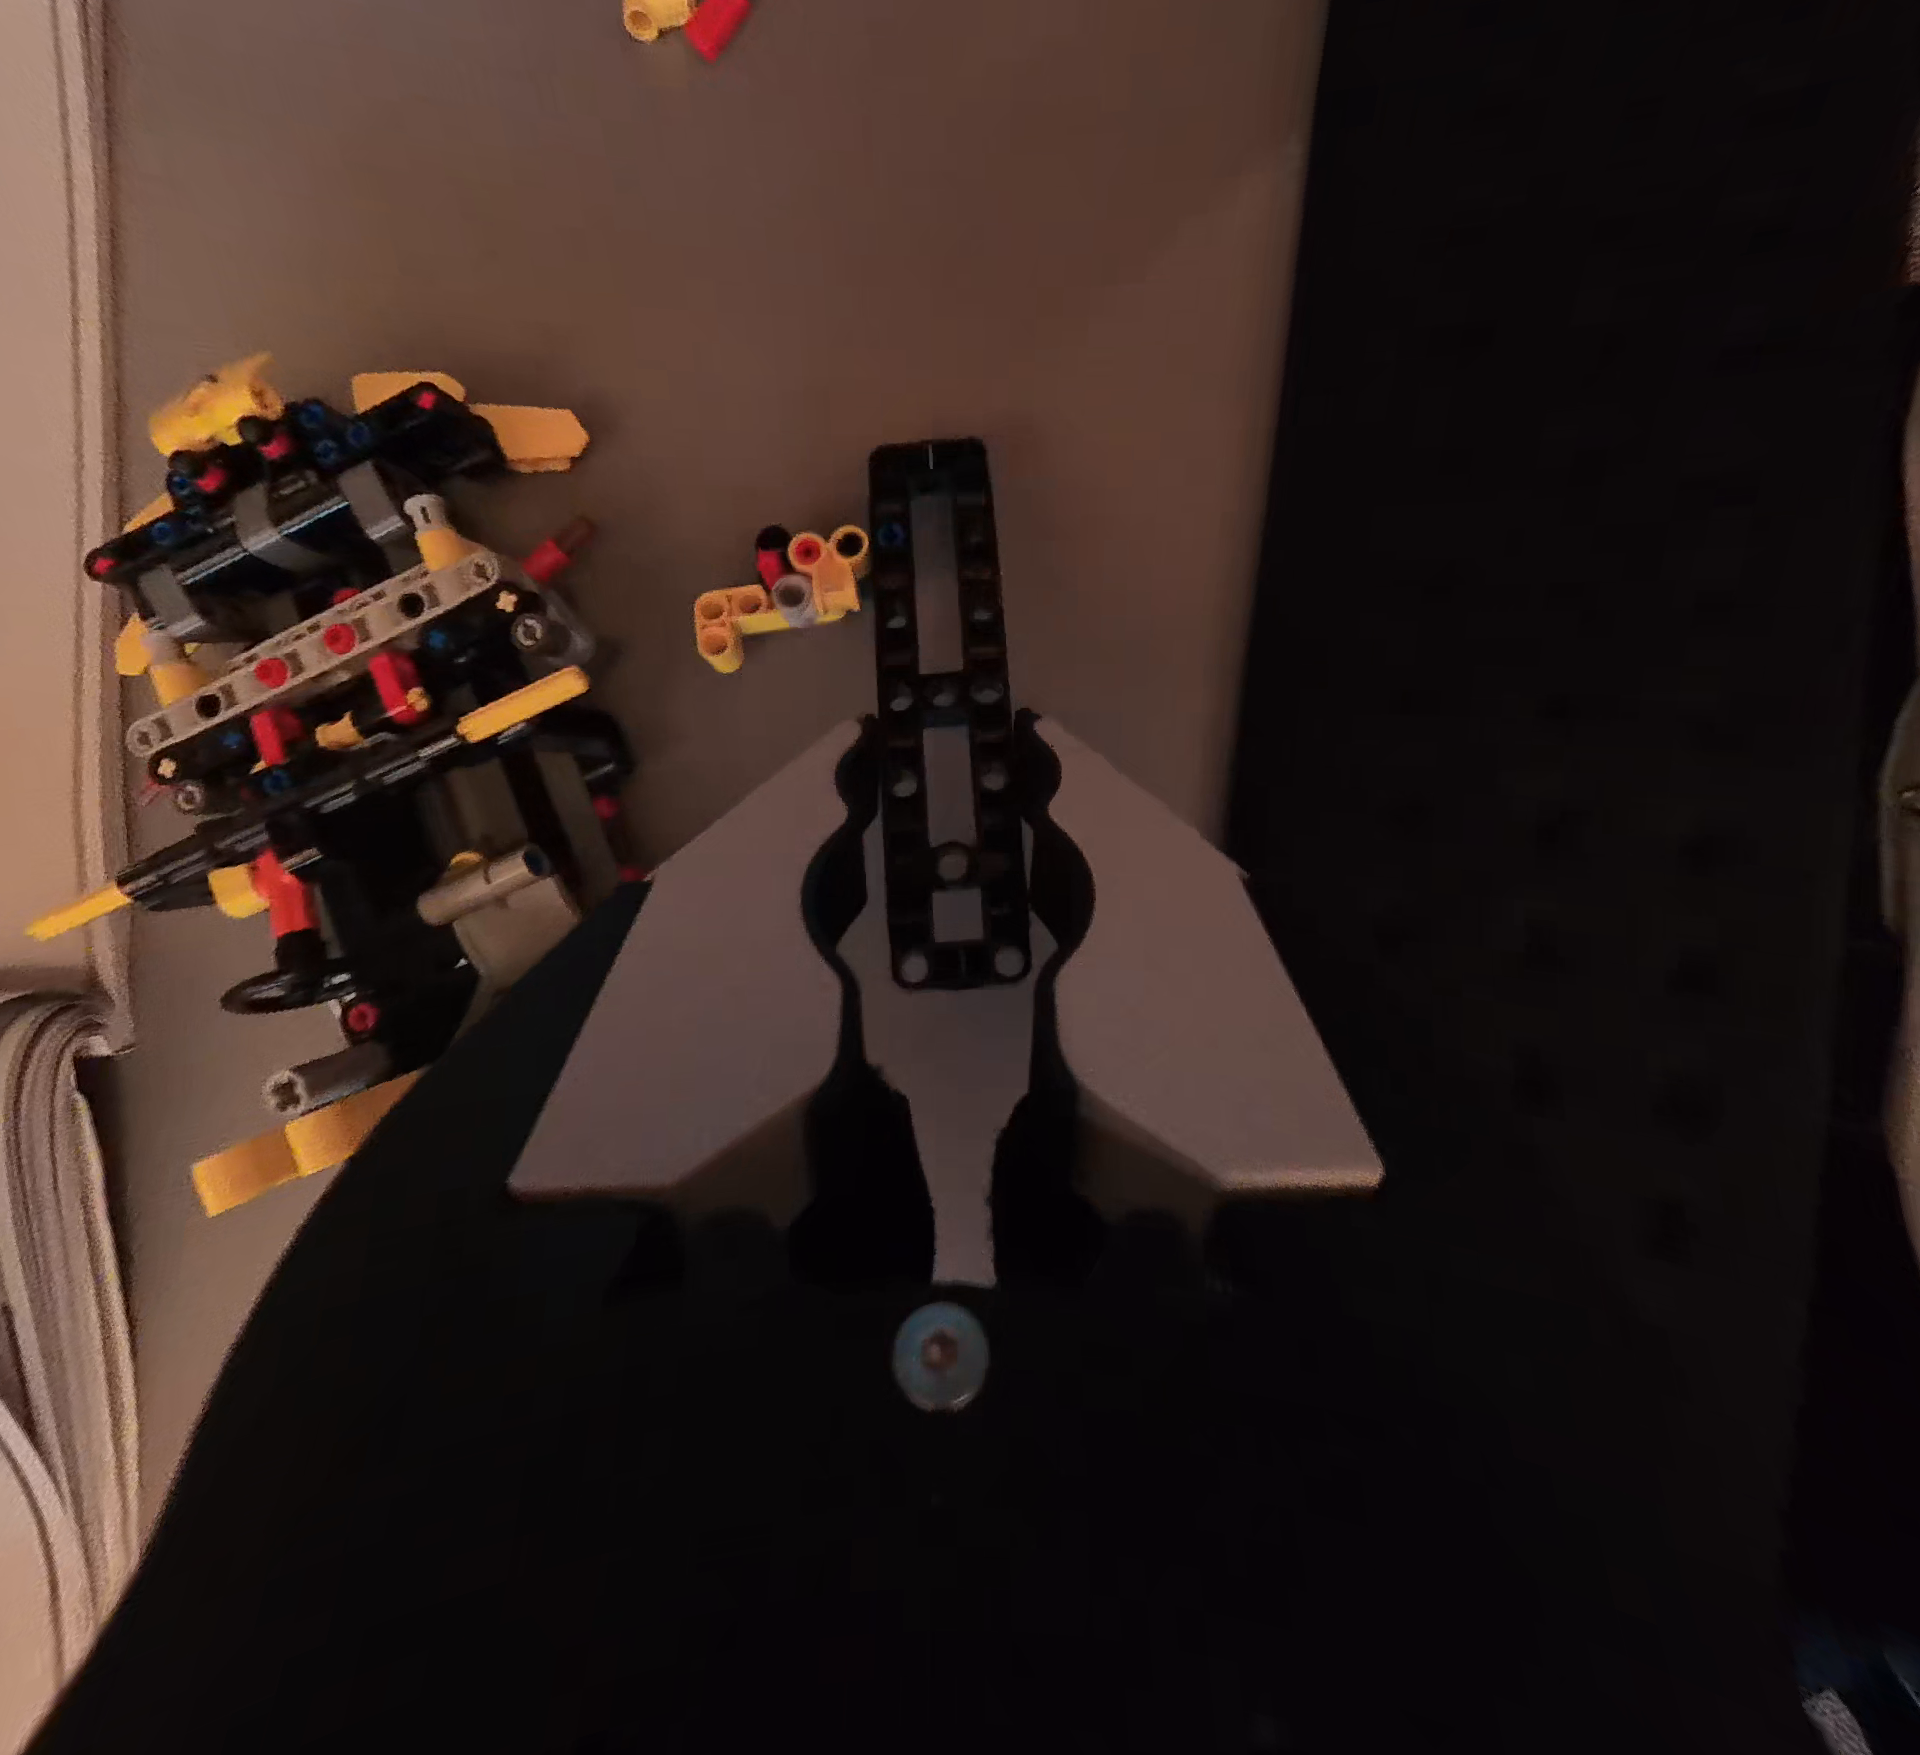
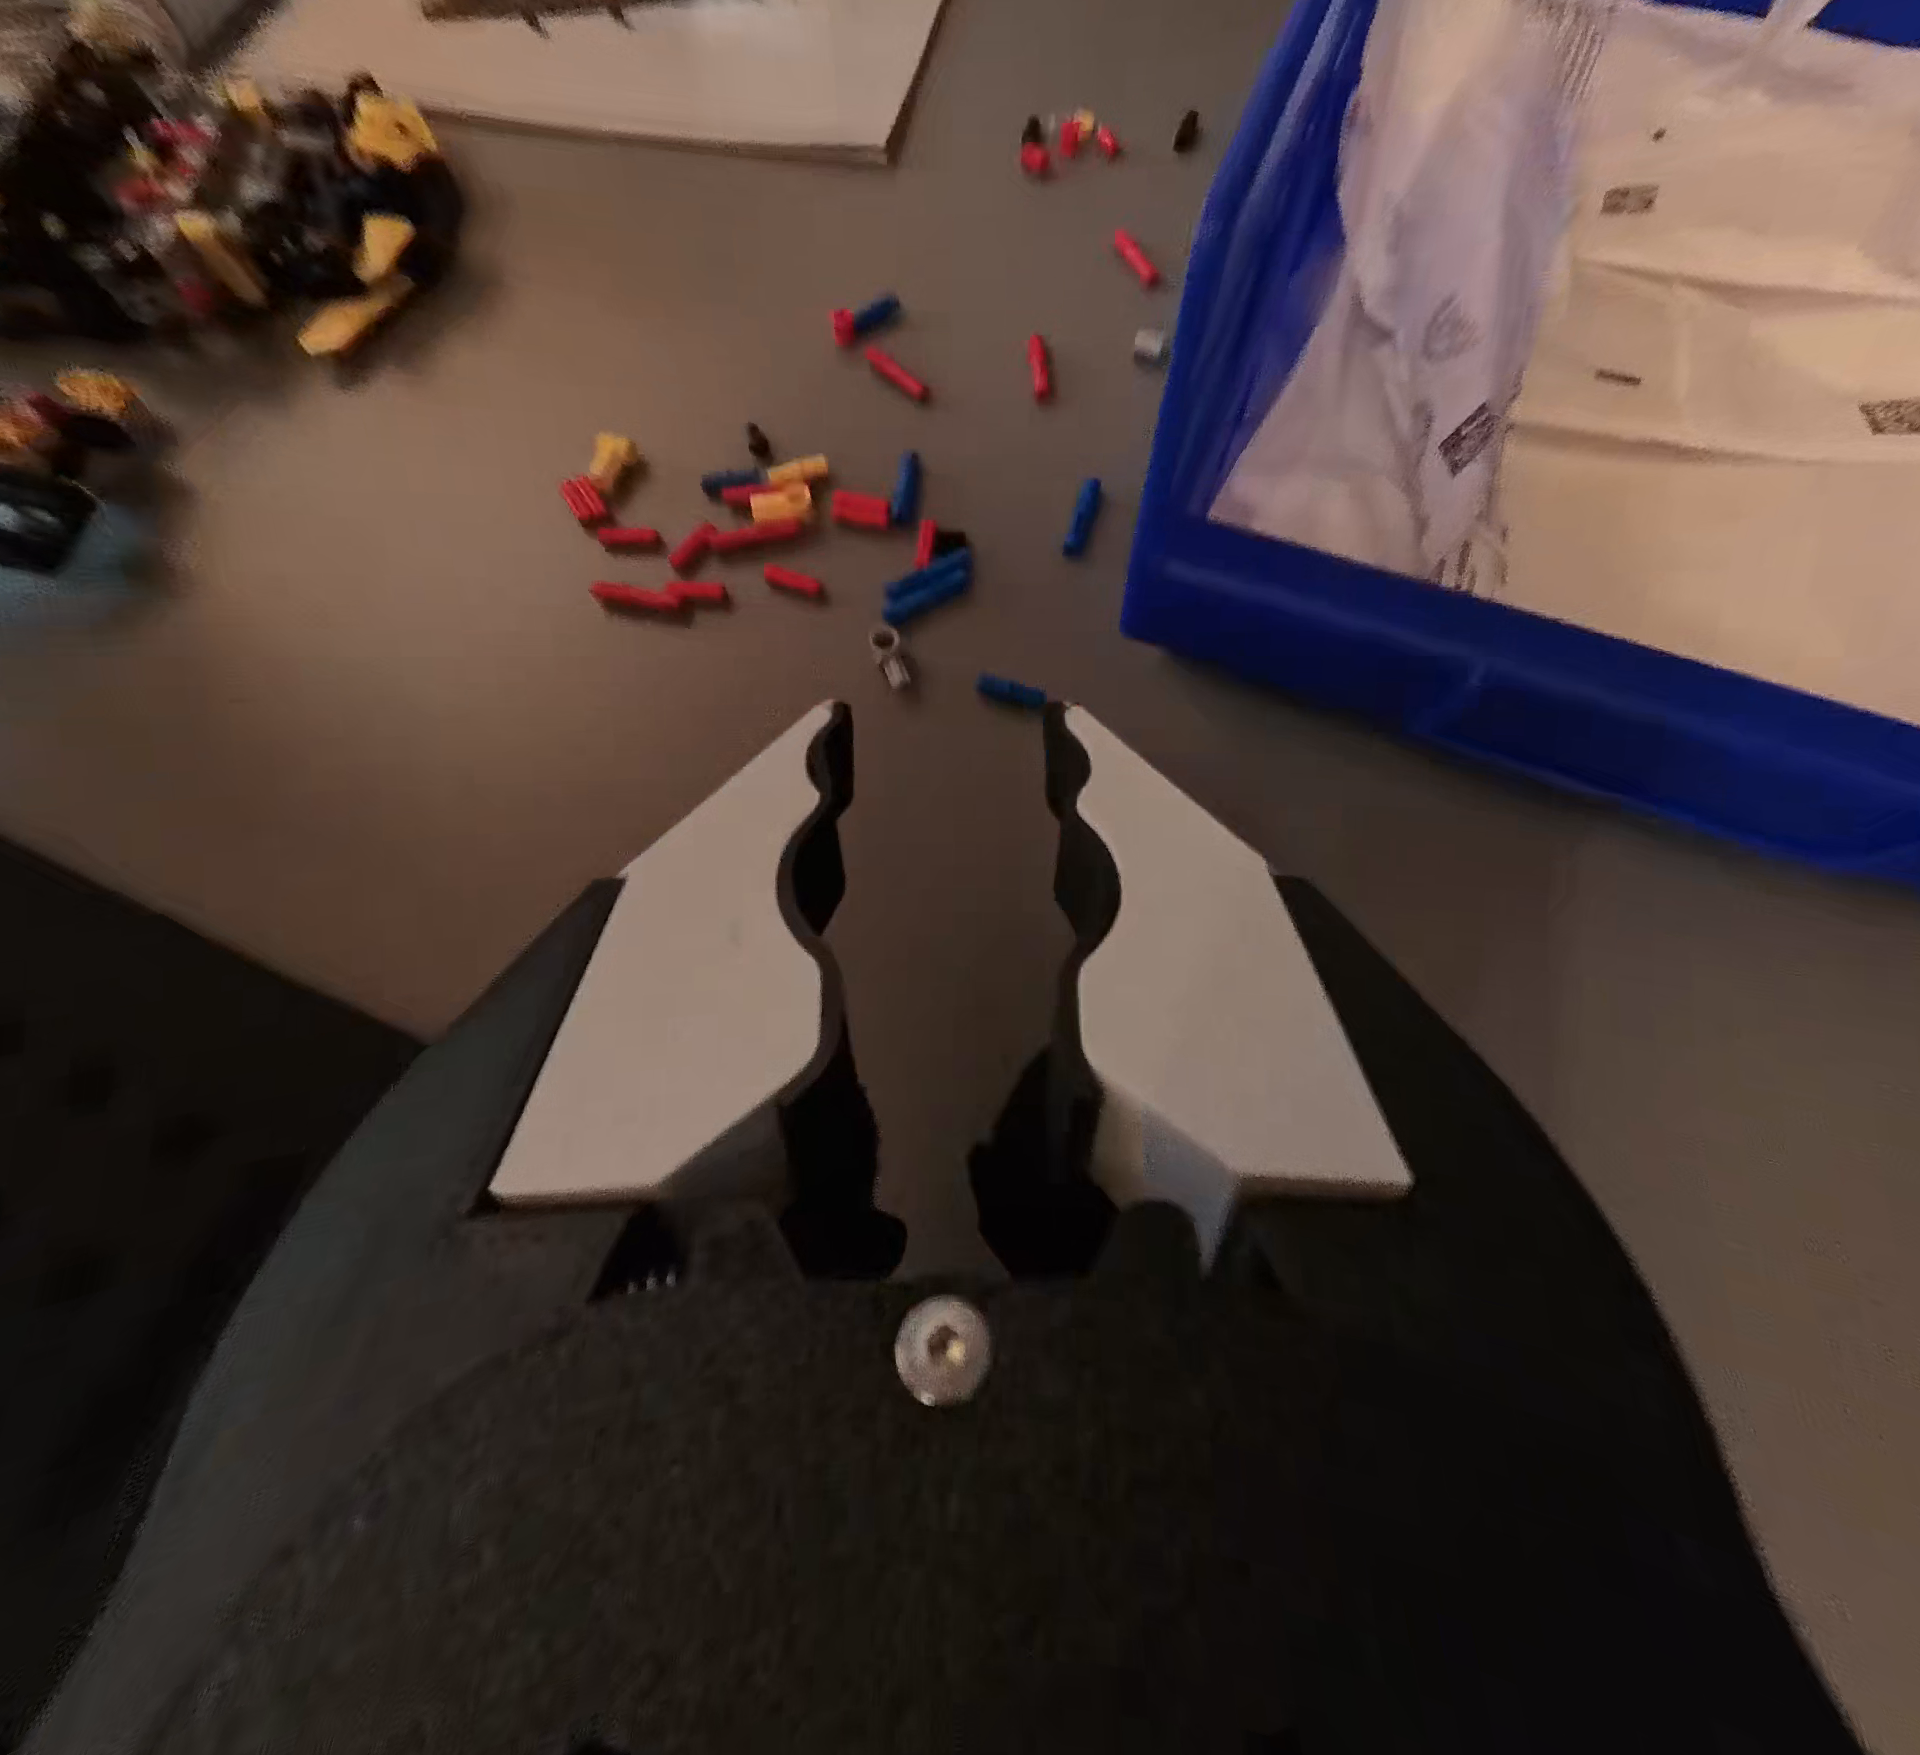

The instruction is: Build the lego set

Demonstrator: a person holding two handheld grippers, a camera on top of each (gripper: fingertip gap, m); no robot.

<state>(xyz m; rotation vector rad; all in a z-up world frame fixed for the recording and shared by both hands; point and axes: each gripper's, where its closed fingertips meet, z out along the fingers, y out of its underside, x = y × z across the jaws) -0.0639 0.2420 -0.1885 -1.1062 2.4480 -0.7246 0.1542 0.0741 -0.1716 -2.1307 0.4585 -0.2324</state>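
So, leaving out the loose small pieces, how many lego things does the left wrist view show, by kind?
Large black-and-yellow model: 1
Small yellow assembly: 1
Long black frame, held in the left tongs: 1
Total: 3

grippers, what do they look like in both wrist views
The left gripper and right gripper match: a rough black body widening toward the camera, one round silver screw at its centre, and two pale grey wedge-shaped fingers tapering to points, each lined inside with a wavy black pad. No cables, markings or sleeves show.
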